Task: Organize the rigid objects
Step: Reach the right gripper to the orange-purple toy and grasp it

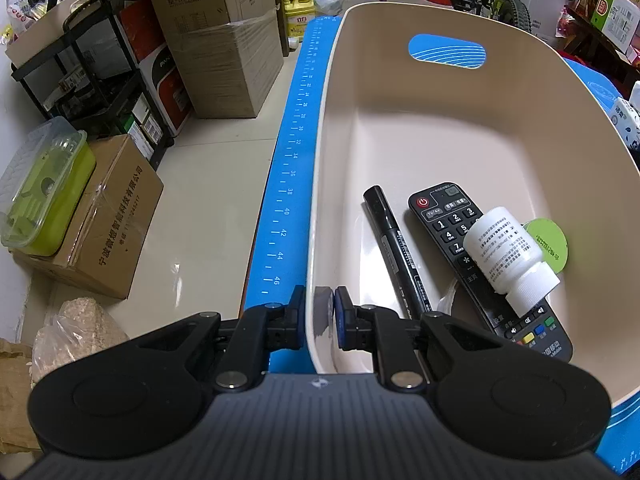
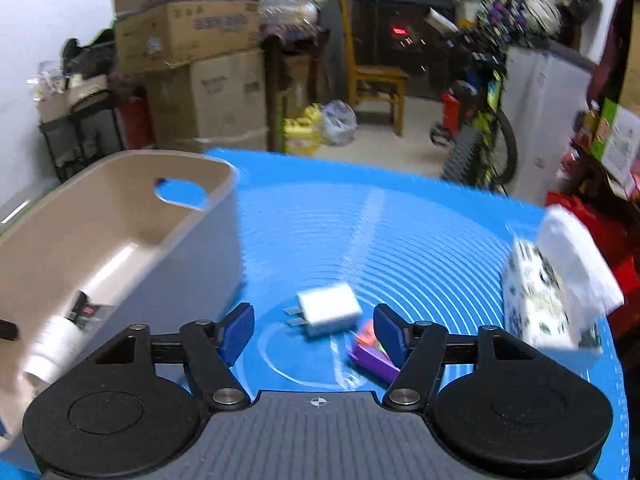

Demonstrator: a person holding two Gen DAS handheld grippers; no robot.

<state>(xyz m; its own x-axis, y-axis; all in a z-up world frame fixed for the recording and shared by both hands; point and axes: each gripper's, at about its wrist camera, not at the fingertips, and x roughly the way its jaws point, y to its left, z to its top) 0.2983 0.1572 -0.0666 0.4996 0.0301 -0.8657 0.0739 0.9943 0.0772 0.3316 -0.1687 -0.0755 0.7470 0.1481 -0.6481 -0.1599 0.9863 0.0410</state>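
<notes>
A beige plastic bin (image 1: 440, 128) sits on the blue mat (image 1: 296, 148). My left gripper (image 1: 318, 312) is shut on the bin's left wall, one finger inside and one outside. In the bin lie a black marker (image 1: 394, 248), a black remote (image 1: 472, 256), a white pill bottle (image 1: 510, 258) and a green round disc (image 1: 550, 242). My right gripper (image 2: 314, 330) is open and empty above the mat (image 2: 400, 240), right of the bin (image 2: 120, 216). A white charger plug (image 2: 328, 308) lies between its fingers. A purple and orange object (image 2: 372, 354) lies by the right finger.
A white patterned tissue pack (image 2: 552, 296) stands on the mat's right side. Beyond the table are cardboard boxes (image 1: 216, 40), a black shelf (image 1: 96, 80), a wooden chair (image 2: 376, 76) and a bicycle (image 2: 480, 120). The table's left edge runs beside the bin.
</notes>
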